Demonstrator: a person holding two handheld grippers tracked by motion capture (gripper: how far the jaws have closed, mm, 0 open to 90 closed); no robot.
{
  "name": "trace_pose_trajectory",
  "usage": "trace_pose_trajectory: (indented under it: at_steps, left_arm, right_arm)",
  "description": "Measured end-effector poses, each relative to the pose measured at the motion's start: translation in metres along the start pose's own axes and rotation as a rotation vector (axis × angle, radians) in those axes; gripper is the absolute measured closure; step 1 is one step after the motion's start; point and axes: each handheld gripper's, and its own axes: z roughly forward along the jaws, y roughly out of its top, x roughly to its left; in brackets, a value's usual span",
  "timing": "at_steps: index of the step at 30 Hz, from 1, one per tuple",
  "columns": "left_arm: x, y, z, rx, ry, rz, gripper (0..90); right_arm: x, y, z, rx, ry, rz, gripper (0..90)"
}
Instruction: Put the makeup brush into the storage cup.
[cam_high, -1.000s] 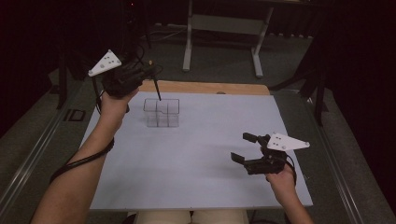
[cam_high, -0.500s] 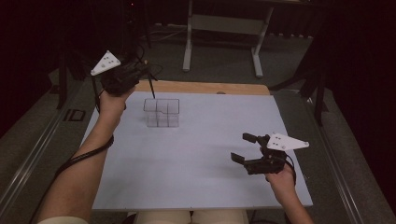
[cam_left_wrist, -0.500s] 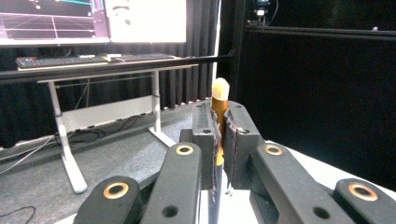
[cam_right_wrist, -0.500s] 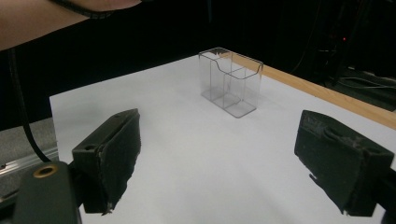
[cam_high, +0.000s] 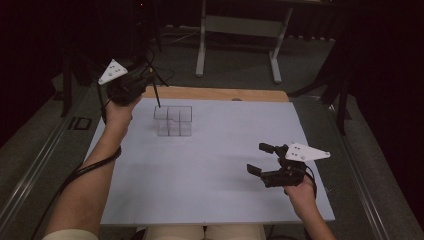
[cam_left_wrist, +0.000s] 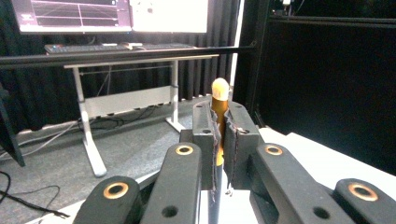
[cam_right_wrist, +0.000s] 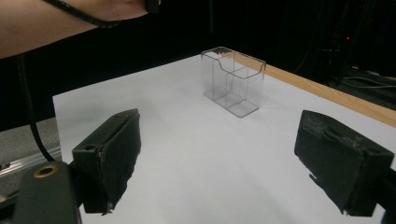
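A clear plastic box (cam_high: 173, 121) with several open compartments stands on the white table top (cam_high: 215, 165), toward the back left. My left gripper (cam_high: 146, 84) hovers just left of it and above. It is shut on a thin pencil (cam_high: 157, 96) whose dark lower end points down at the box's back left corner. In the left gripper view the jaws (cam_left_wrist: 223, 128) clamp the orange pencil (cam_left_wrist: 220, 93), its pale end sticking up. My right gripper (cam_high: 256, 158) rests open and holds nothing near the front right. The box (cam_right_wrist: 233, 81) stands well ahead of its pads (cam_right_wrist: 116, 149).
A wooden strip (cam_high: 220, 94) runs along the table's back edge. Beyond it on the floor stands a metal desk frame (cam_high: 240, 30), with monitors (cam_left_wrist: 112, 14) on that desk. The left forearm (cam_right_wrist: 56, 21) and its cable (cam_high: 75, 175) lie along the table's left side.
The left gripper has tipped the pencil more upright; its lower end moved left from over the box's middle to its back left corner. The right gripper has stayed still.
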Motion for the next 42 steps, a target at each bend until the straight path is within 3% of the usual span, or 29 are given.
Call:
trace_pose_trajectory:
  at_steps: [23, 31, 33, 35, 40, 42]
  left_arm:
    - [0.009, -0.033, 0.018, 0.025, 0.047, -0.049, 85.3]
    - [0.011, -0.042, 0.020, 0.043, 0.045, -0.054, 84.8]
    - [0.012, -0.044, 0.022, 0.054, 0.026, -0.067, 84.0]
    - [0.010, -0.044, 0.023, 0.070, 0.041, -0.066, 79.8]
    - [0.005, -0.042, 0.024, 0.105, 0.080, -0.085, 52.4]
    - [0.004, -0.040, 0.024, 0.113, 0.084, -0.093, 46.3]
  right_arm:
    - [-0.001, -0.002, 0.002, 0.009, 0.009, -0.002, 14.7]
    - [-0.001, -0.003, 0.003, 0.014, 0.012, -0.004, 14.7]
    - [-0.001, -0.004, 0.003, 0.016, 0.012, -0.001, 14.7]
    - [-0.002, -0.004, 0.003, 0.018, 0.011, -0.001, 14.7]
    - [-0.002, -0.005, 0.003, 0.019, 0.012, 0.002, 14.7]
    - [-0.002, -0.005, 0.003, 0.019, 0.012, 0.002, 14.7]
